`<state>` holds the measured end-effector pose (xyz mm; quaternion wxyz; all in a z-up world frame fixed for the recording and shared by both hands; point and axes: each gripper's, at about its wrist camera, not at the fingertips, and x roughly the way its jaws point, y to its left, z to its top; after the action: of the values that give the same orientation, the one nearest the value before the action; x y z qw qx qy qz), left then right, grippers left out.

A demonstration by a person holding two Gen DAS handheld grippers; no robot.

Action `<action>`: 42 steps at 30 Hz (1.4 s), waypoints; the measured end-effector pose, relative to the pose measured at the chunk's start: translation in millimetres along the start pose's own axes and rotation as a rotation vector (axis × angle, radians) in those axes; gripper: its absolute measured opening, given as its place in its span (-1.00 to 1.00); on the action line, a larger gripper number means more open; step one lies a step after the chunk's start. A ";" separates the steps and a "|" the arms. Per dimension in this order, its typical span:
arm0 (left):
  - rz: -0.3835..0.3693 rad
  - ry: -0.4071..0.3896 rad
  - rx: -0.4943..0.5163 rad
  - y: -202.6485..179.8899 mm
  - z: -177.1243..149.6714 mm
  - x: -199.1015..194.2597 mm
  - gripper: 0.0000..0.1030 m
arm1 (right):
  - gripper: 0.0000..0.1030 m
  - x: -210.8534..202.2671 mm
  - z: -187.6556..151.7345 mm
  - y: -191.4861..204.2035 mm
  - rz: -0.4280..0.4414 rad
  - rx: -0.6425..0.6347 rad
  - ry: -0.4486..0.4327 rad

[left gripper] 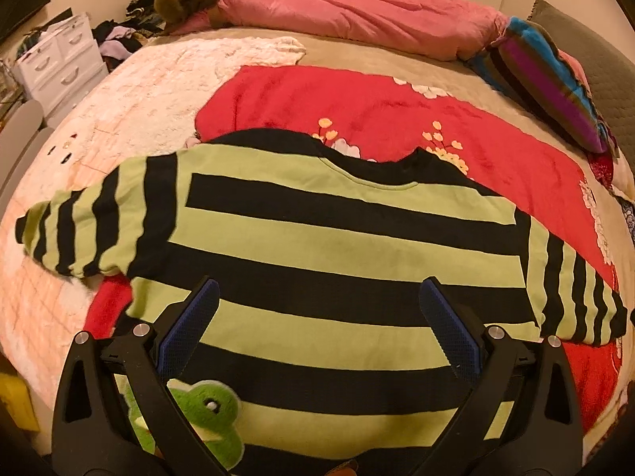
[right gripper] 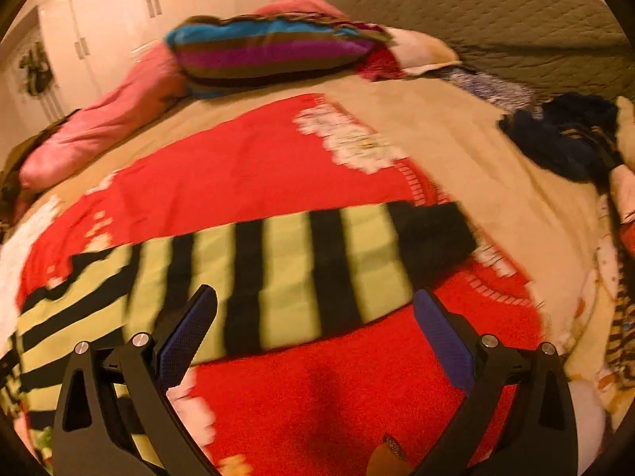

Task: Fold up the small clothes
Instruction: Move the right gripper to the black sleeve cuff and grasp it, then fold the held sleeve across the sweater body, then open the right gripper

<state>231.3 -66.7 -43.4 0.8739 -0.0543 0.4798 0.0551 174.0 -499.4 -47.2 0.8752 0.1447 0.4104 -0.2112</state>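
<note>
Bed (left gripper: pixel 349 45) fills both views, beige cover, spreading ahead of both claws. Red blanket (left gripper: pixel 397 119) with flower print lies flat on it, beyond and under the sweater; in right wrist view it runs directly below the right claw too. Pink quilt (left gripper: pixel 357 16) bunched along the far edge, well ahead of left claw; striped pillow (left gripper: pixel 555 87) far ahead to its right. White fluffy blanket (left gripper: pixel 131 91) ahead-left of left claw. Green-and-black striped sweater (left gripper: pixel 337 238) spread flat on the red blanket, collar at the far side, hem nearest the left claw, both sleeves out sideways. Left claw (left gripper: pixel 319 309) wide open, holding nothing, over the lower body of the sweater, blue pads apart with stripes showing between them; contact with cloth unclear. Green frog patch (left gripper: pixel 210 408) on the sweater near the hem, just beside the left finger base. Right claw (right gripper: pixel 315 317) also wide open, empty, above the sweater's right sleeve (right gripper: pixel 309 269), which crosses between its fingers; black cuff just ahead of the right finger. Right view blurred. Dark clothes pile (right gripper: pixel 571 139) far ahead-right of right claw.
</note>
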 end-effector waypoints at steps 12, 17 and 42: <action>-0.046 0.021 0.088 -20.6 -13.8 36.7 0.84 | 0.92 63.4 23.5 -96.5 -0.134 0.124 0.059; -0.058 0.025 0.101 -12.2 -24.2 53.9 0.84 | 0.92 92.3 27.1 -109.1 -0.148 0.099 0.098; -0.099 -0.044 0.069 15.6 -36.8 63.8 0.84 | -0.89 33.2 43.0 -24.8 0.272 0.025 -0.013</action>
<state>232.4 -54.0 -117.6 0.8873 -0.0467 0.4587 -0.0035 209.2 -547.6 -48.3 0.8965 0.2085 0.3788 -0.0965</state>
